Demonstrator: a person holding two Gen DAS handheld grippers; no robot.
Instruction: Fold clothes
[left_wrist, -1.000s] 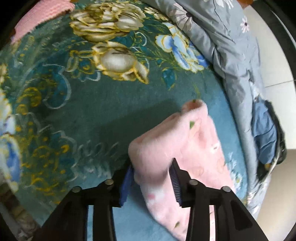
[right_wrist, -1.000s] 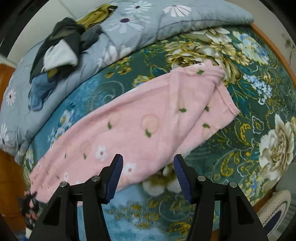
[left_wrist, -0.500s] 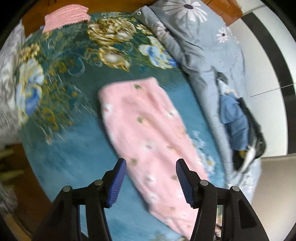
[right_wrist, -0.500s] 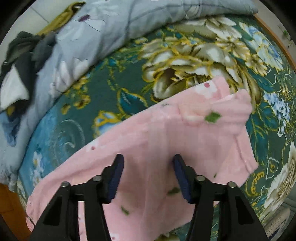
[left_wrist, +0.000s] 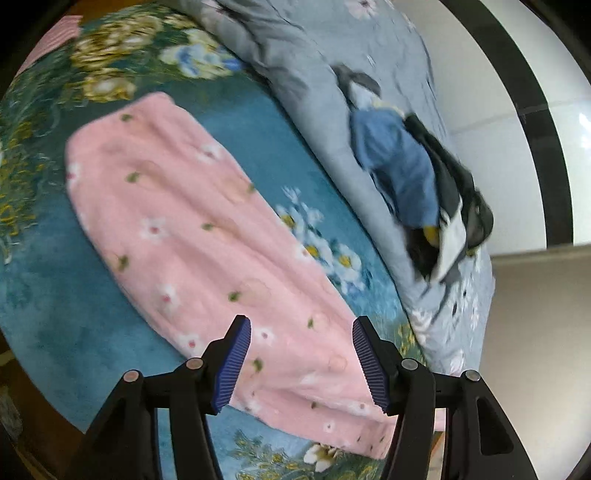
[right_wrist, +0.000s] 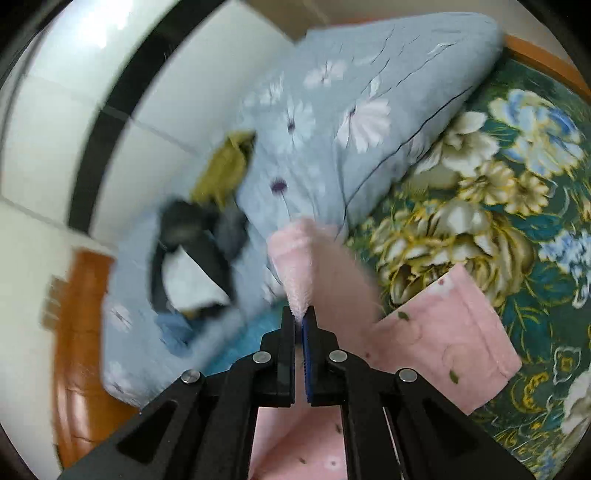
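Lying lengthwise on the bed (left_wrist: 55, 325), the pink garment (left_wrist: 207, 236) looks only part-folded: the right claw (right_wrist: 303, 320) is clenched on a lifted edge, the left claw (left_wrist: 301, 354) hovers released above it.

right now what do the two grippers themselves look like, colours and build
Both match: the left gripper and right gripper have matte black angular plastic frames with triangular cutouts and round silver screw heads at the joints. Each finger carries a dark blue ribbed pad. No cables, labels or sleeves are visible.
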